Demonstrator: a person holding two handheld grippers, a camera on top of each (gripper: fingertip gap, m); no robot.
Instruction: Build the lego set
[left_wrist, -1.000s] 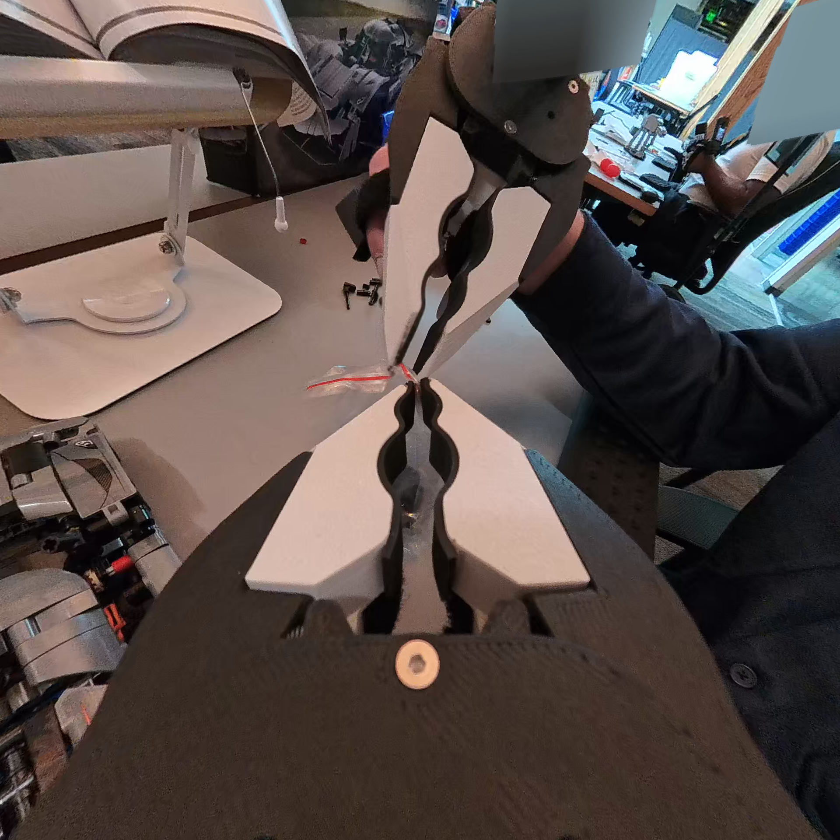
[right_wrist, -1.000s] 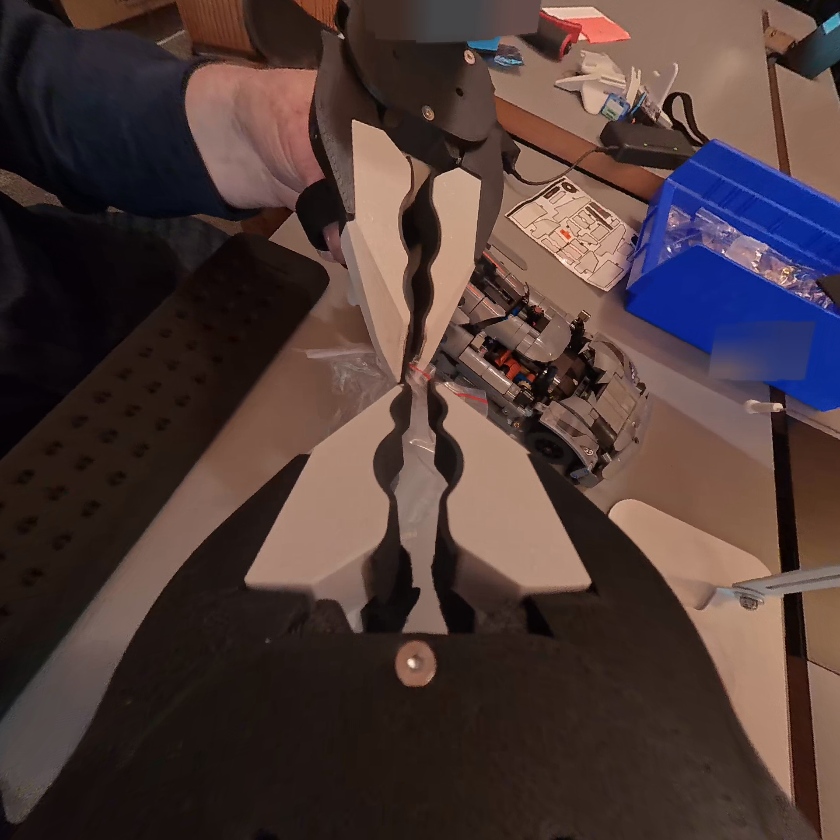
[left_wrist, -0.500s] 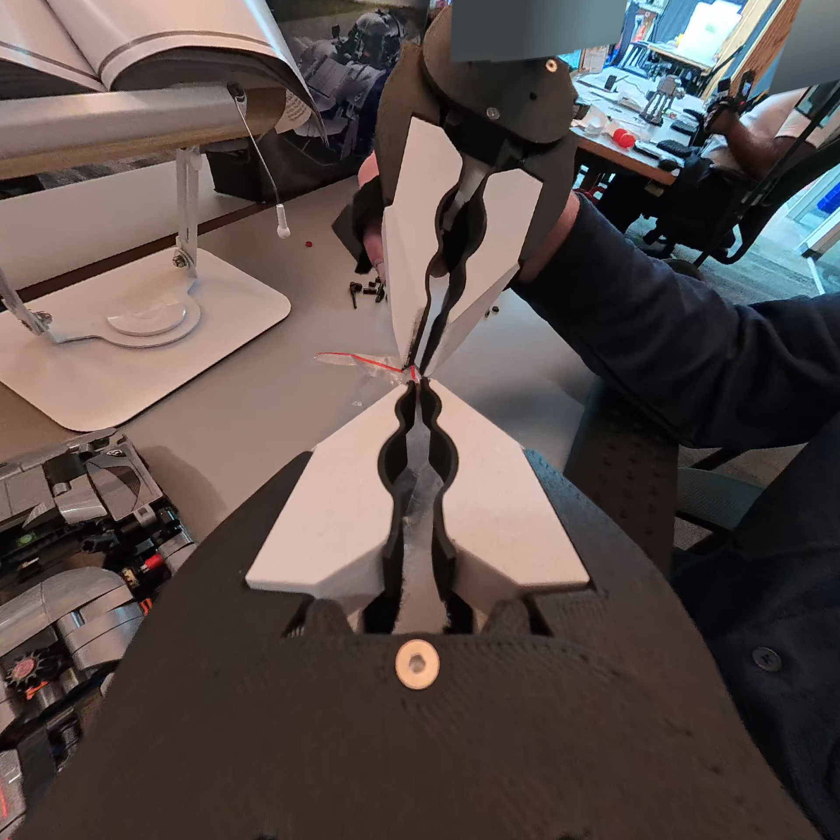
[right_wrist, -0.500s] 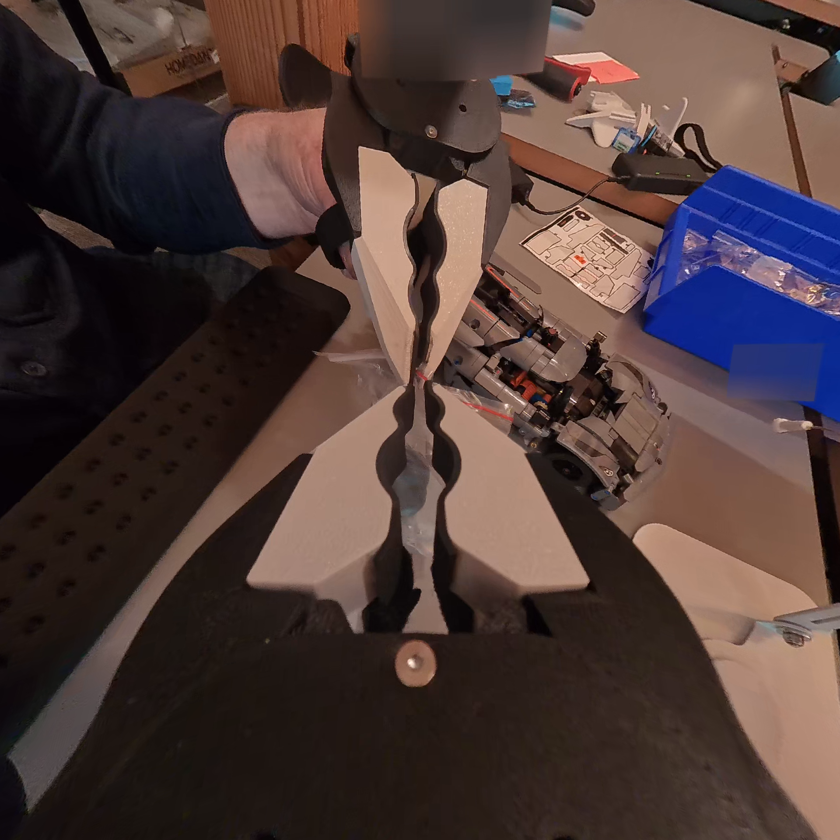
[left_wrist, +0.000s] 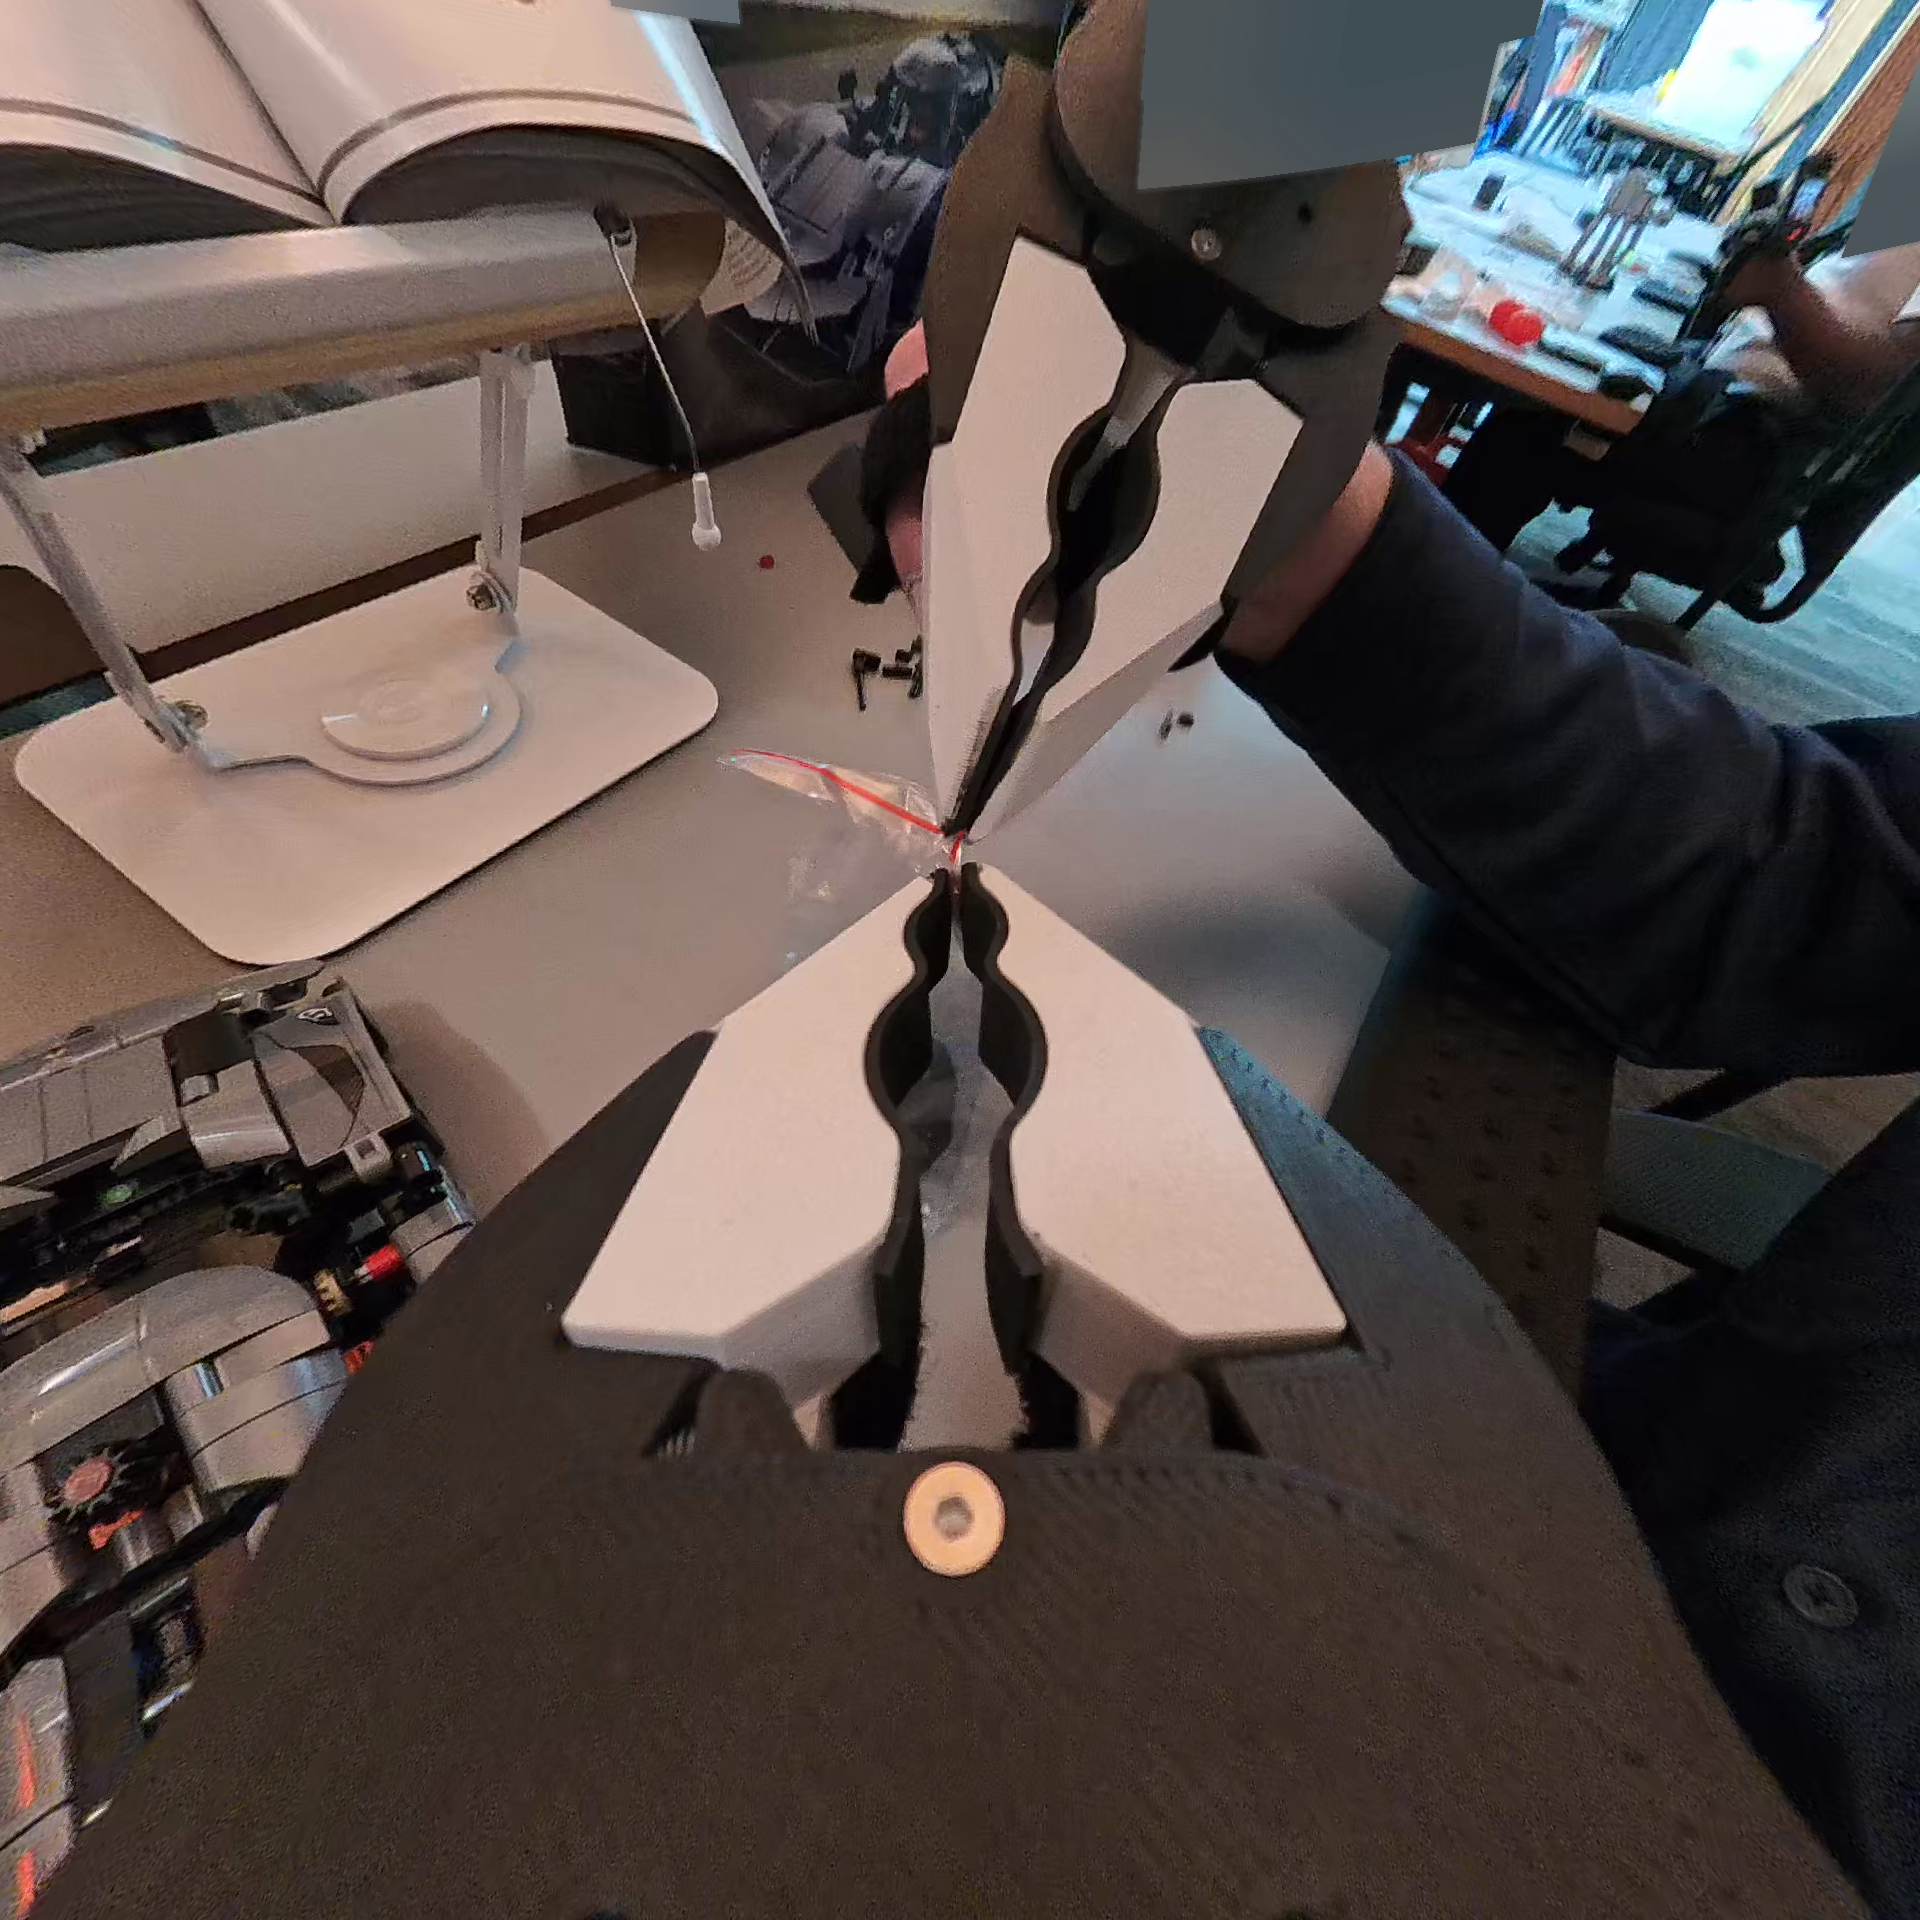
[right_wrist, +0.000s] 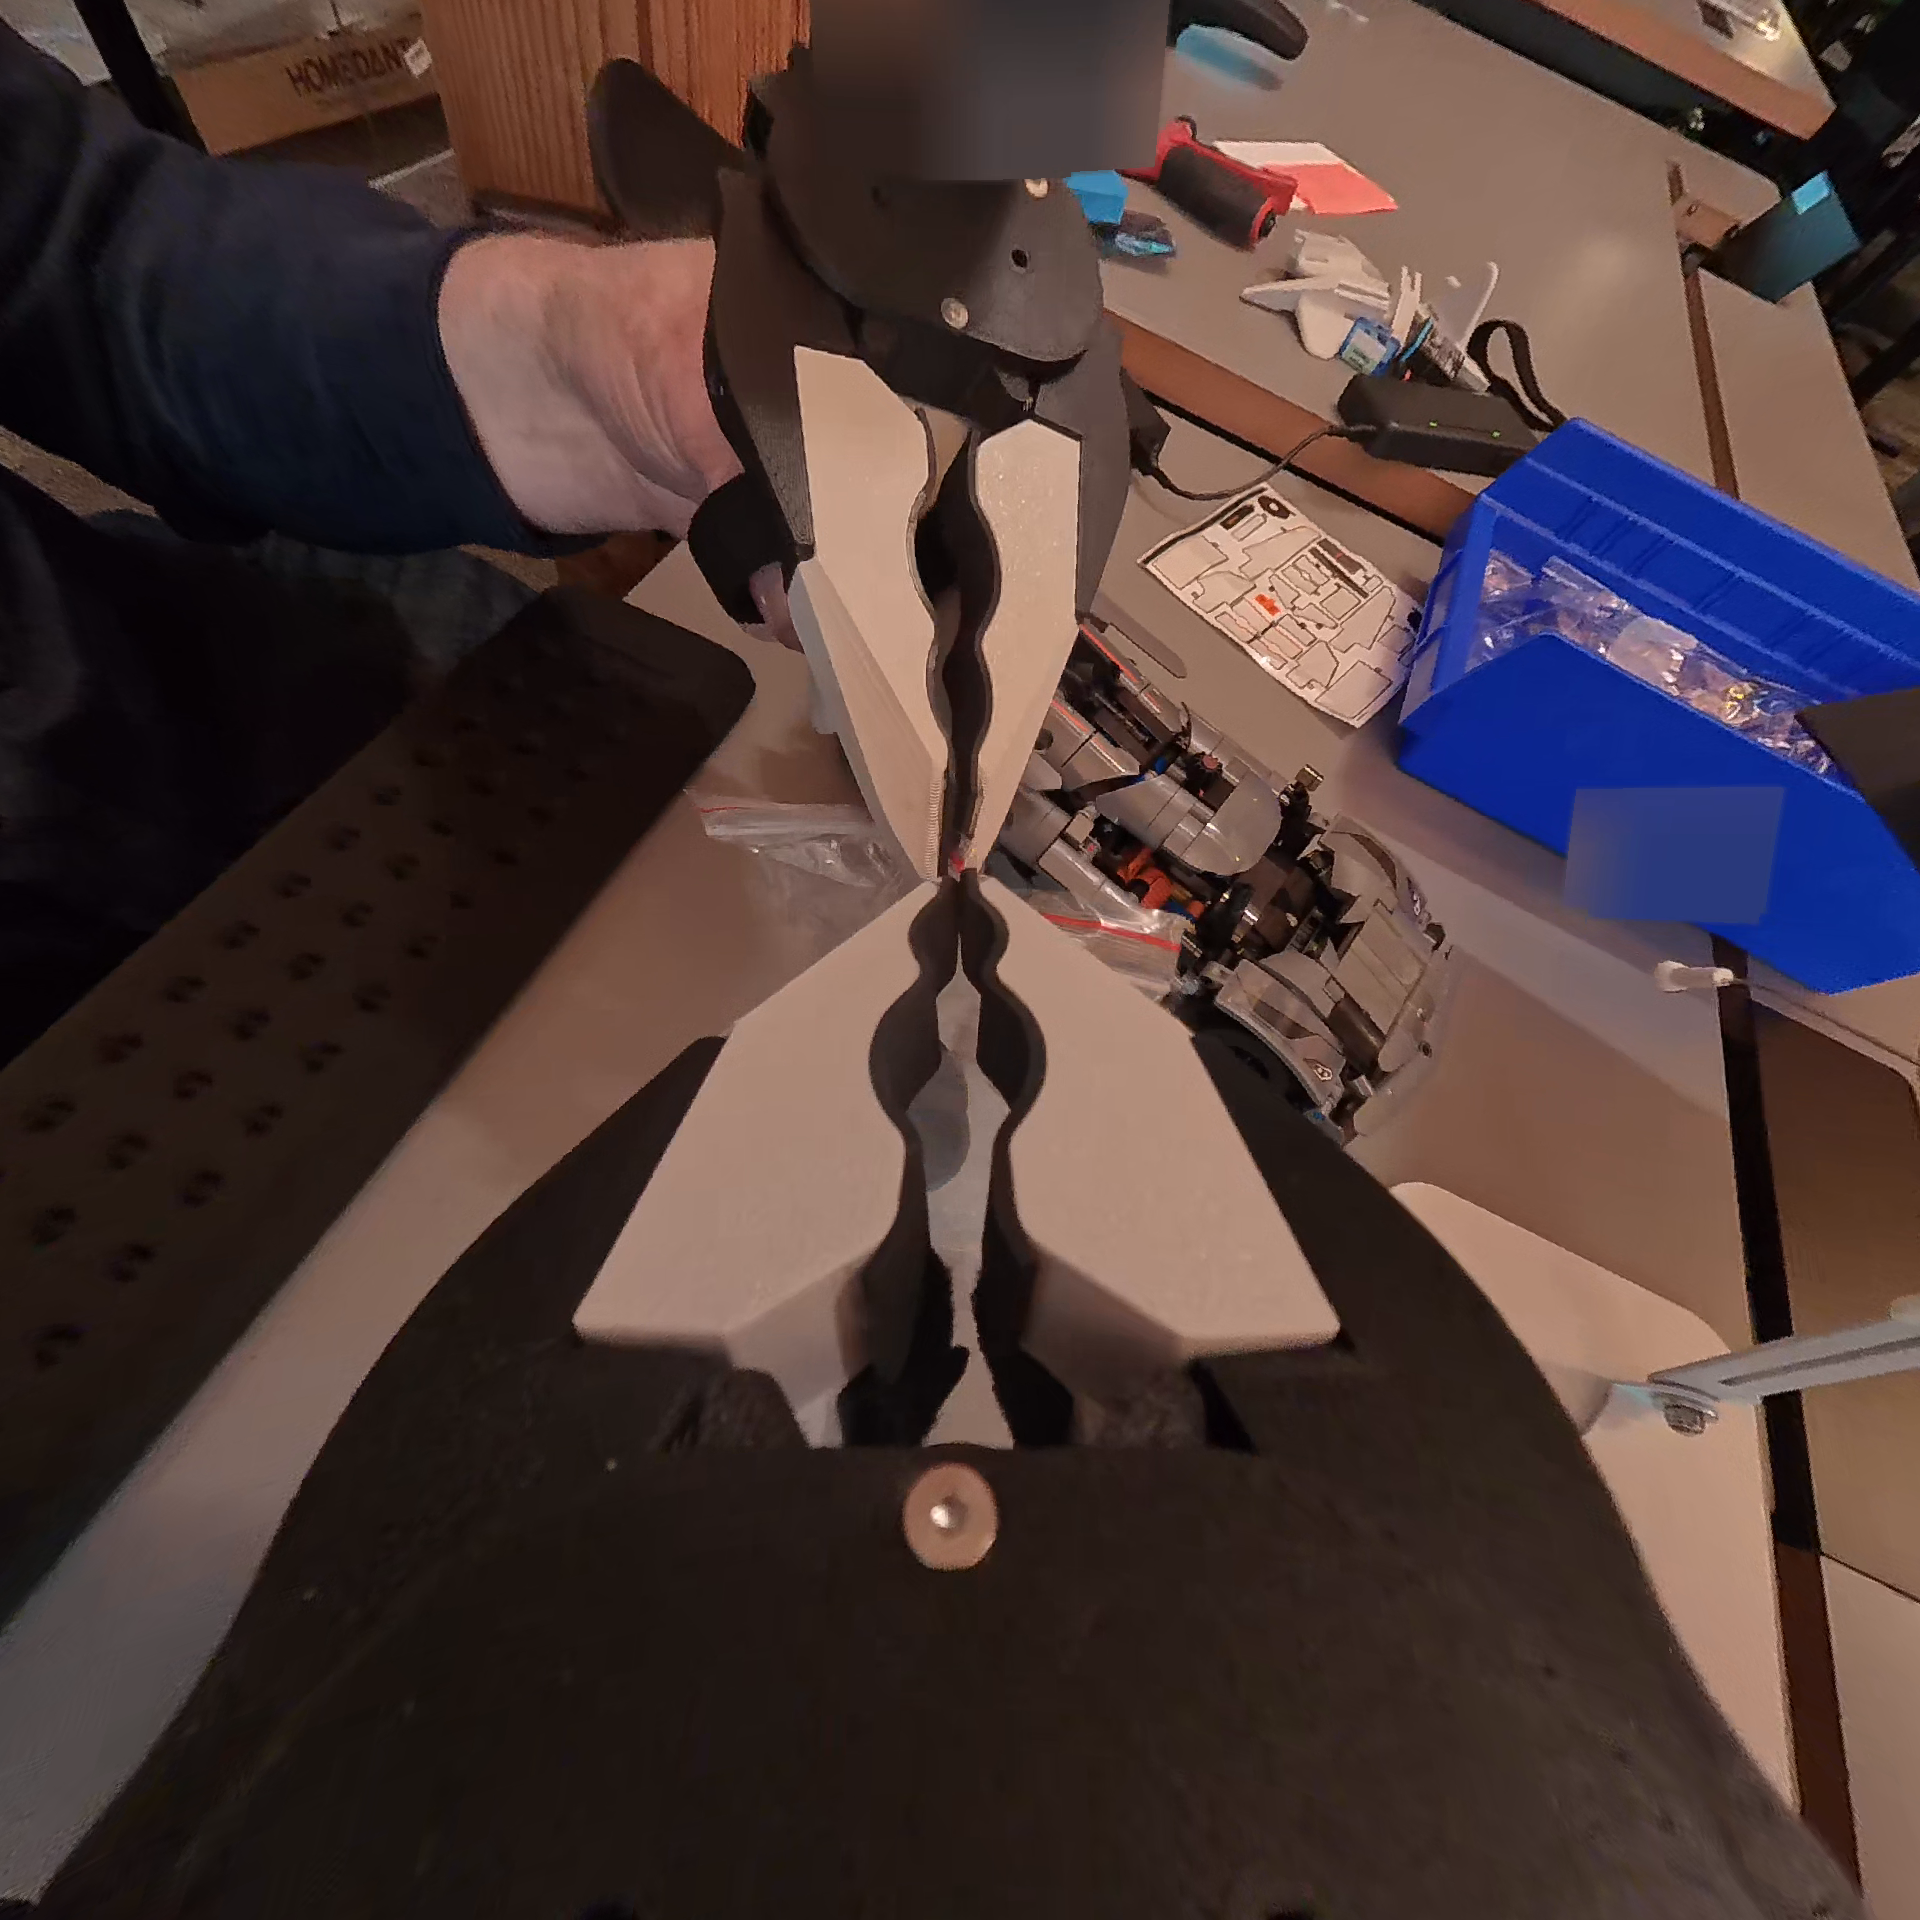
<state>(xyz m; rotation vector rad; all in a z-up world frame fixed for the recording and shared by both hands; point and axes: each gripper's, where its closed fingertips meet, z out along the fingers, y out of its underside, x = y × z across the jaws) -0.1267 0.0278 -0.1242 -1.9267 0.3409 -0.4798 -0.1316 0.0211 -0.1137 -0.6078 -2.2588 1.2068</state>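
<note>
- Both grippers, left (left_wrist: 954, 883) and right (right_wrist: 958, 883), were clamped on the clear bag (left_wrist: 831, 790).
- A hard pull might burst it, scattering pieces across the table (left_wrist: 623, 935).

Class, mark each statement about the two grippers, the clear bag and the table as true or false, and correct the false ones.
1. Both grippers pinch the small clear plastic bag with a red seal line. True.
2. The left gripper stands wide open. False: it is shut on the bag, as is the right gripper.
3. The grey brick-built car sits inside the blue plastic bin. False: it rests on the table beside it.
4. An open book rests on a white stand. True.
</note>
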